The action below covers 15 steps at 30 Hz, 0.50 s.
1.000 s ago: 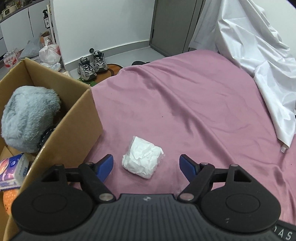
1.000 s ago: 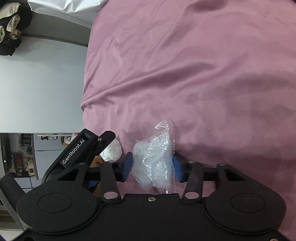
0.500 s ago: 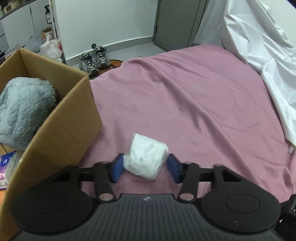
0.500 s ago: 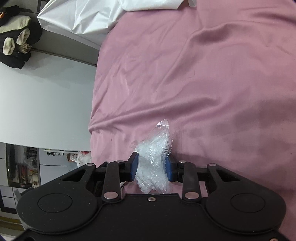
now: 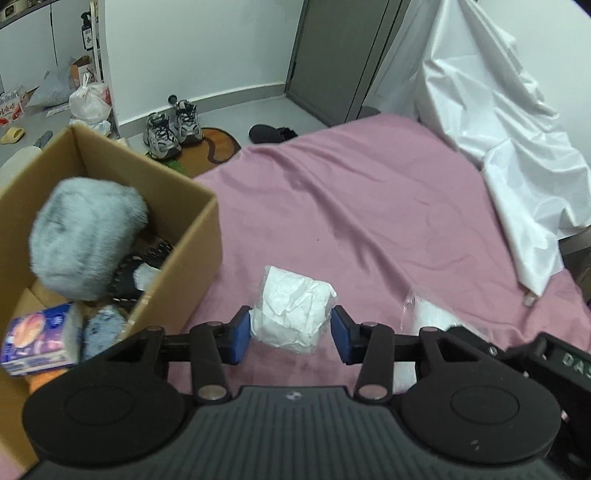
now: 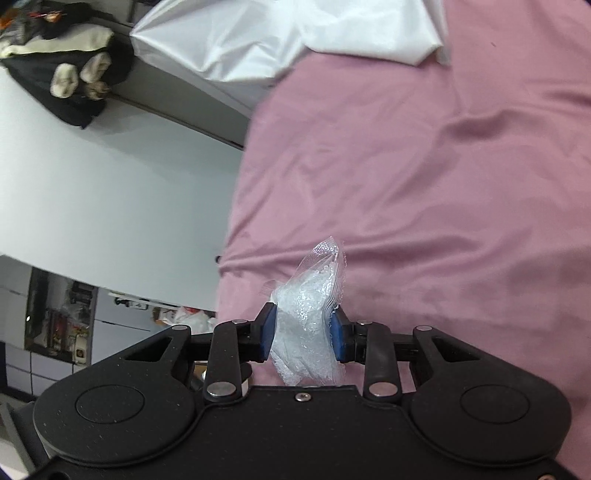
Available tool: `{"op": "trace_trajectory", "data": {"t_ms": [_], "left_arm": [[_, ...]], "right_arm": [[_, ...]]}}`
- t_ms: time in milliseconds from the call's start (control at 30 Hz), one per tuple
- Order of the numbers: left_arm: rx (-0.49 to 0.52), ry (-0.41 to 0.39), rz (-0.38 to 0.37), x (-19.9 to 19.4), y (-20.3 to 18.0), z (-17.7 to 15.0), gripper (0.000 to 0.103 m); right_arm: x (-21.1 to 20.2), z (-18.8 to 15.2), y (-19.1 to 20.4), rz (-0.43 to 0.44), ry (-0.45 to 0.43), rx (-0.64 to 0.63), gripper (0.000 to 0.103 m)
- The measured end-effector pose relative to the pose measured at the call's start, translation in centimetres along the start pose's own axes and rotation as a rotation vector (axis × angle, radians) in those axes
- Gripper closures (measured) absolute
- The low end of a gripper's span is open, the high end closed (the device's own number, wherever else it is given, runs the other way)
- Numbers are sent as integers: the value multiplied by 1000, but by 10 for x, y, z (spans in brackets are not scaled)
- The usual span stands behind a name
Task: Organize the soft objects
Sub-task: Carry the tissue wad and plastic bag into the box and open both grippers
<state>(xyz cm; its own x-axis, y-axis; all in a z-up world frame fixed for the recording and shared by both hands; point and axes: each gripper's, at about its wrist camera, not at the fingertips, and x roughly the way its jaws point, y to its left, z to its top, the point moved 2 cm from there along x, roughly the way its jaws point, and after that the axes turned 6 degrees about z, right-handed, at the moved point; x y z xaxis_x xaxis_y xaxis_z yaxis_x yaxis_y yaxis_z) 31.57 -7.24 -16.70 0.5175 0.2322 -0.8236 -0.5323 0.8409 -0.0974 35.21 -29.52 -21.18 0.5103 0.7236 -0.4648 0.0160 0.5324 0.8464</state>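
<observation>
My left gripper (image 5: 290,334) is shut on a white crumpled packet in clear wrap (image 5: 291,308) and holds it above the pink bedspread (image 5: 369,229). An open cardboard box (image 5: 184,258) stands just to its left, holding a grey fluffy item (image 5: 85,236), a tissue pack (image 5: 37,338) and dark items. My right gripper (image 6: 303,336) is shut on a clear plastic bag of white filling (image 6: 310,317), lifted over the pink bedspread (image 6: 424,184). That gripper and its bag (image 5: 428,314) show at the lower right of the left wrist view.
A white plastic sheet (image 5: 498,129) drapes over the bed's far right side; it also shows in the right wrist view (image 6: 277,33). Grey sneakers (image 5: 170,125), a rug and bags lie on the floor beyond the box. Dark clothes (image 6: 62,66) hang near the wall.
My left gripper closed on the white packet and lifted it, moving back from the bed. My right gripper tightened on the clear bag and raised it higher.
</observation>
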Motion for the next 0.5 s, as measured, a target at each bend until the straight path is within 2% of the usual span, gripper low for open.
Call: {"op": "trace_trajectory", "data": {"t_ms": [233,500], "left_arm": [[-26,-50,-55,-43,23,12,58],[-62,-101,-54,-76,64,25,58]], "right_arm": [[-7,-6,23,39,8,-76,73],[-14,-15,57,78,-10,-167,73]]}}
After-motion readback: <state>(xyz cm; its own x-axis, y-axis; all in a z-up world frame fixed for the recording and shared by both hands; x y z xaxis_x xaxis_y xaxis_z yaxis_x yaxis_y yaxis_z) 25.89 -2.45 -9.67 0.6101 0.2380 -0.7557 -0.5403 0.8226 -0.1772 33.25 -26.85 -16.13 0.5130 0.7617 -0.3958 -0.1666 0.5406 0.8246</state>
